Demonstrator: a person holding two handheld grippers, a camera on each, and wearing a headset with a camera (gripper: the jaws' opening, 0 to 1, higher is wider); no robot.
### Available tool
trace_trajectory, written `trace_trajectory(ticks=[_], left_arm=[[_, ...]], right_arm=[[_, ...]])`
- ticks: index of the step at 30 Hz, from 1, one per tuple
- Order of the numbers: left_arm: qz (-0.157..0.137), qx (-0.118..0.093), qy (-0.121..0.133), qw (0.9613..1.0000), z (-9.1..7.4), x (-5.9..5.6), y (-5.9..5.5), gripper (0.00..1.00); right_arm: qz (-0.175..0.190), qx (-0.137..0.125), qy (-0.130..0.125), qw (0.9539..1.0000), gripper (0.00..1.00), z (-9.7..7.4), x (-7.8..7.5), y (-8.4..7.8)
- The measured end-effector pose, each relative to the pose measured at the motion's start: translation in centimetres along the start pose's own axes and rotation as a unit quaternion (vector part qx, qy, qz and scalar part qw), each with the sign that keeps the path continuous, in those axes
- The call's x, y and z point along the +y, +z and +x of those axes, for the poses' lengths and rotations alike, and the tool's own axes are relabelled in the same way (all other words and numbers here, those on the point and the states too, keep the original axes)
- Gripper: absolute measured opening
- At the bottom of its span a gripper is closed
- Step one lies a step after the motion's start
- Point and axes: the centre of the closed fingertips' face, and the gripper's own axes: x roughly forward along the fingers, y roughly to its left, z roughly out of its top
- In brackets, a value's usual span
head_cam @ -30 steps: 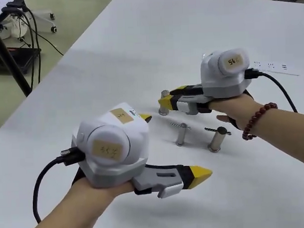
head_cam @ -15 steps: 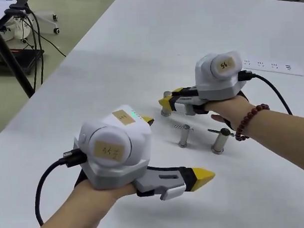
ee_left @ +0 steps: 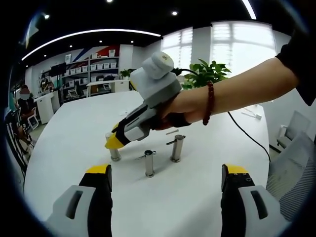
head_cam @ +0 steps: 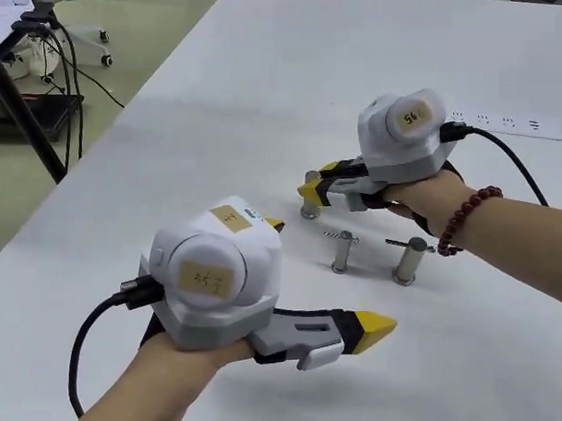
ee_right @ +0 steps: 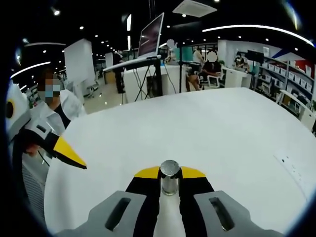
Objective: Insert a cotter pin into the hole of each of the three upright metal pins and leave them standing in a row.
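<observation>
Scarcely anything has moved in the last second. The whole head view has slid a little with the head, while the right gripper (head_cam: pixel 310 189) remains at the end metal pin (head_cam: pixel 310 208) and the left gripper (head_cam: pixel 322 276) stays low at 7 o'clock, with its jaws spread wide and nothing between them.

On the white table (head_cam: pixel 259 100) the three pins stand upright in a row. The middle metal pin (head_cam: pixel 342 253) is at 4 o'clock from the end one, and the last metal pin (head_cam: pixel 410 260) is at 3 o'clock from the middle one. A cotter pin (head_cam: pixel 337 234) sticks out sideways near the top of the middle pin, and a second cotter pin (head_cam: pixel 402 243) does the same on the last.

From the head view the right gripper's grip is hard to read. The right gripper view makes it plain: the yellow-tipped jaws press against the end pin from both sides, pinching it, and its round top shows between them. The other gripper's yellow tip (ee_right: pixel 69 153) pokes in at 9 o'clock.

The left gripper view shows the whole row side-on, between its own parted jaws.
</observation>
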Motion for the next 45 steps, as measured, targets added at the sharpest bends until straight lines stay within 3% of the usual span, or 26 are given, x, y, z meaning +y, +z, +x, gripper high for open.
trace_trajectory(ticks=[12,22,26,35,42,45], left_arm=[[0.002,0.006,-0.005,1.0000,0.1,-0.2,-0.2,0.90],[0.008,0.002,-0.004,1.0000,0.1,-0.3,0.0,0.90],[0.010,0.000,-0.004,0.9999,0.1,-0.2,0.2,0.90],[0.016,0.001,-0.004,0.9999,0.1,-0.2,0.2,0.90],[0.009,-0.015,-0.002,0.9998,0.0,-0.1,0.8,0.89],[0.015,-0.009,0.001,0.9998,0.0,-0.1,0.6,0.90]], right_arm=[[-0.003,0.005,-0.018,0.9998,0.08,-2.8,-0.9,-0.7],[0.013,0.016,-0.047,0.9987,0.08,-6.3,-2.1,-3.0],[0.030,0.016,-0.063,0.9974,0.08,-8.0,-3.3,-4.2],[0.045,0.024,-0.085,0.9951,0.08,-10.2,-4.3,-5.9],[0.044,0.030,-0.092,0.9943,0.08,-11.7,-4.8,-6.6],[0.044,0.033,-0.097,0.9938,0.08,-12.5,-4.8,-7.0]])
